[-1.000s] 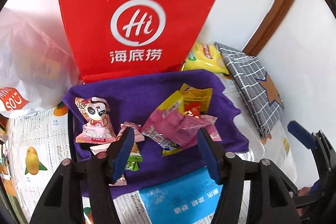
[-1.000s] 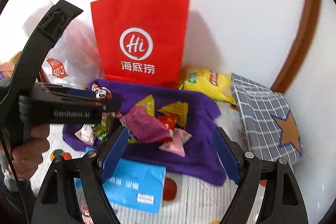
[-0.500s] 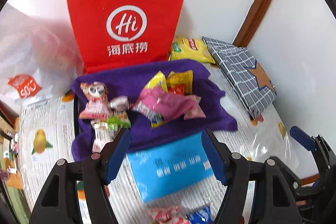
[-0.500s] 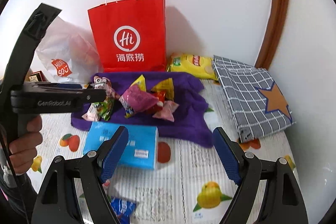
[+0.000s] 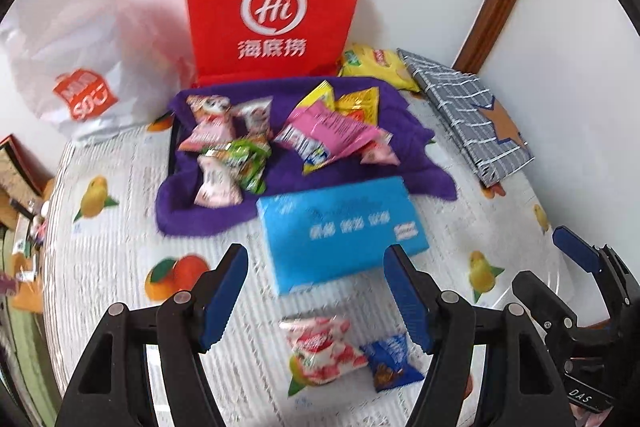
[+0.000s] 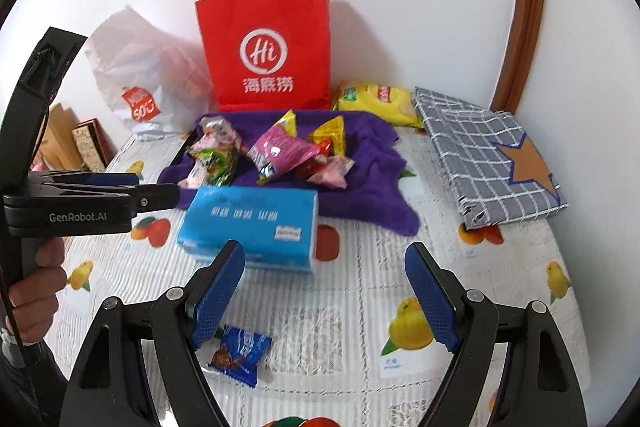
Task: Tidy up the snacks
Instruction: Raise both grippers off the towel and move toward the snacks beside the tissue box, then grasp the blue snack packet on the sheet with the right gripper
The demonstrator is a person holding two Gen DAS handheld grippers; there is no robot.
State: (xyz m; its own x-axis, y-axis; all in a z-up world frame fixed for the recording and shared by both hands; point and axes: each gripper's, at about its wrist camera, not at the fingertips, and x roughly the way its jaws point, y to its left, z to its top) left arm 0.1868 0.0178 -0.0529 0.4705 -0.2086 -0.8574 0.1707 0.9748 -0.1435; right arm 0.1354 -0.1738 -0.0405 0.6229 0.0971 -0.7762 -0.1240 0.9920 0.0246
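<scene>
**A:** How are your tongs standing?

**B:** Your left tongs [image 5: 316, 299] are spread wide with nothing between the blue pads, hanging over the bench [image 5: 120, 239] with its fruit-print cover. Your right tongs [image 6: 326, 293] are just as wide apart and hold nothing either. From the right wrist view you can see your left hand [image 6: 36, 291] wrapped round the handle of the other tool at the left edge.

**A:** And where are the snacks?

**B:** Most lie in a heap on the purple towel [image 5: 404, 131] toward the back of the bench. On its left part you have pink-and-white packets [image 5: 208, 123] and a green packet [image 5: 244, 159]; on its right part a large pink packet [image 5: 332, 131] lies over yellow packets [image 5: 360, 103]. Two strays sit apart from the heap, close to you: a red-and-white packet [image 5: 320, 351] and, touching its right side, a small blue packet [image 5: 392, 363]. In the left wrist view both lie just below the gap of your left tongs. In the right wrist view the blue packet [image 6: 240, 351] lies beside your right tongs' left finger.

**A:** What else is on the bench?

**B:** A blue tissue pack [image 5: 340, 231] lies between the towel and the strays, its far edge against the towel. Behind the towel a red paper bag [image 6: 268, 43] stands upright at the wall, a white plastic bag [image 6: 136, 75] to its left, a yellow chip bag [image 6: 376, 103] to its right. A grey checked cloth [image 6: 488, 155] with an orange star lies at the right.
</scene>
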